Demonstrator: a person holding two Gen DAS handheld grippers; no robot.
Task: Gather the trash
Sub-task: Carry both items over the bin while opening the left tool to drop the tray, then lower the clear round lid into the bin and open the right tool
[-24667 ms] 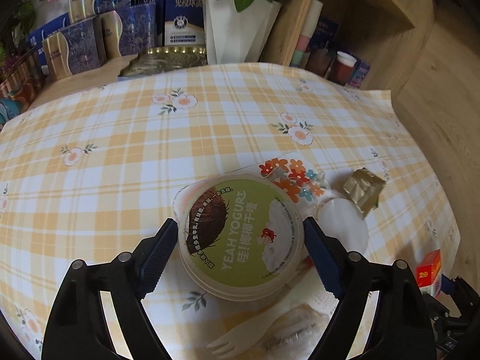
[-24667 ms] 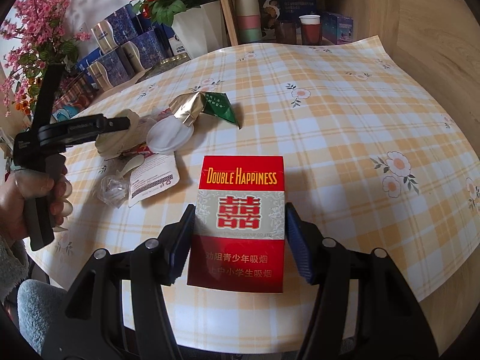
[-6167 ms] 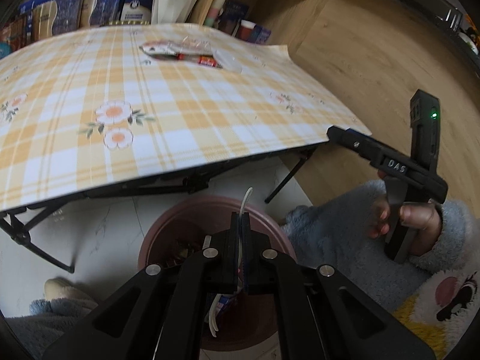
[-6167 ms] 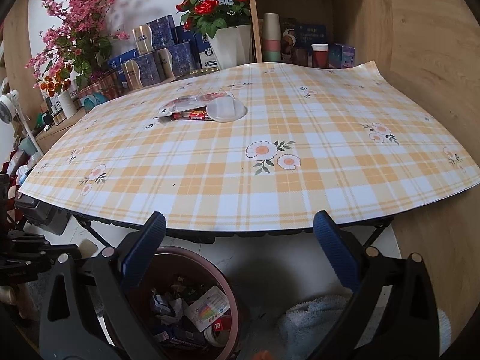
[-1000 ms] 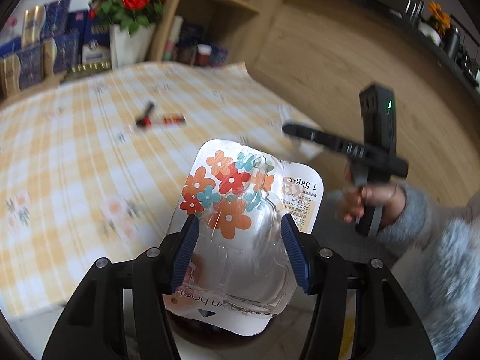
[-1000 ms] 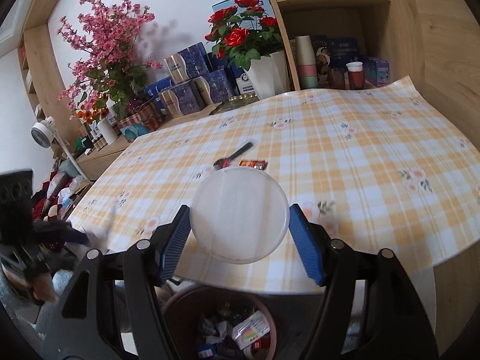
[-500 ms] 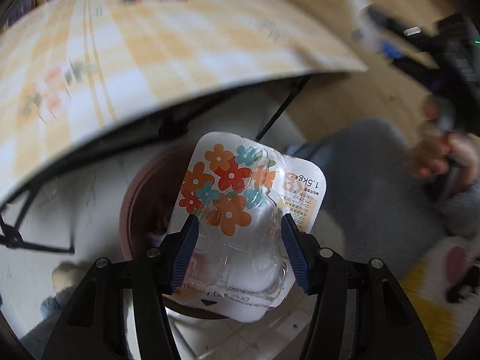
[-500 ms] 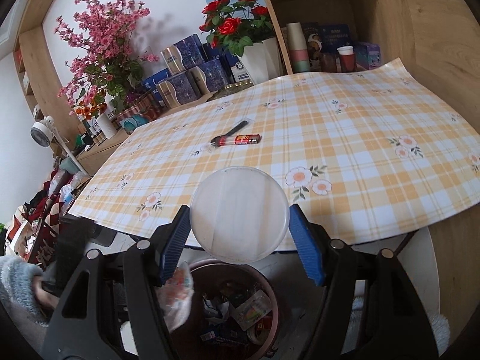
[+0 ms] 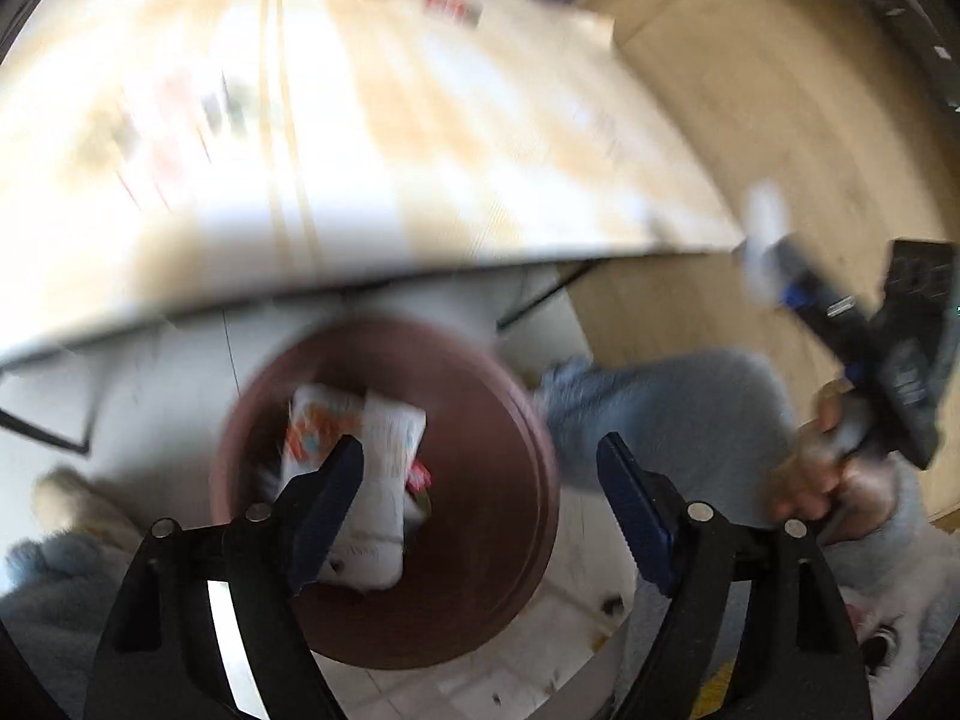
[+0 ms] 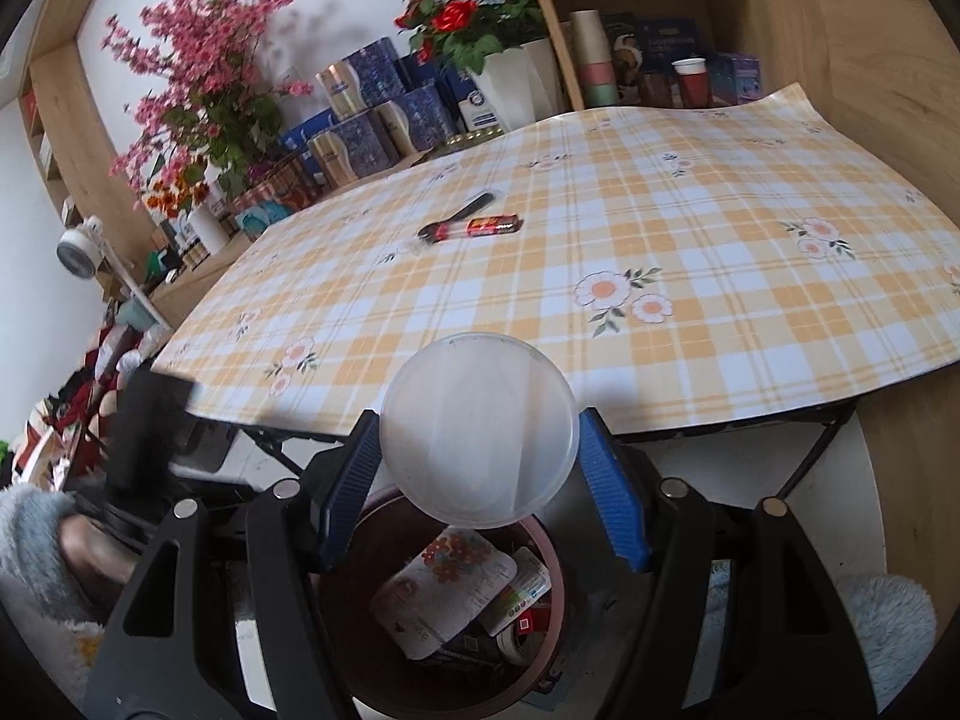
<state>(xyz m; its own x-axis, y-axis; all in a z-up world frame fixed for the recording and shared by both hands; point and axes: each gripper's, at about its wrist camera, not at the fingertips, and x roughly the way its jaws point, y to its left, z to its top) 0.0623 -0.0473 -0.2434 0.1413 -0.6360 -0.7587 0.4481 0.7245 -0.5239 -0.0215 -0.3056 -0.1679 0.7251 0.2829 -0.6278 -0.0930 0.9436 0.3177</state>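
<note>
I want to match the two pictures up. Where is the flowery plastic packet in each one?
Left wrist view: the flowery packet lies blurred inside the brown bin, just behind the left finger of the left gripper, whose jaws are opening with nothing between them.
Right wrist view: it lies low in the middle, in the bin, below the round lid.
Shared landmark: the brown bin under the table edge.

both wrist views angled down, close above the shared bin (image 9: 384, 480) (image 10: 444, 600) beside the table (image 10: 600, 240)

The flowered packet (image 10: 447, 591) lies in the bin (image 10: 549, 546) below the table (image 10: 660, 276) edge.
</note>
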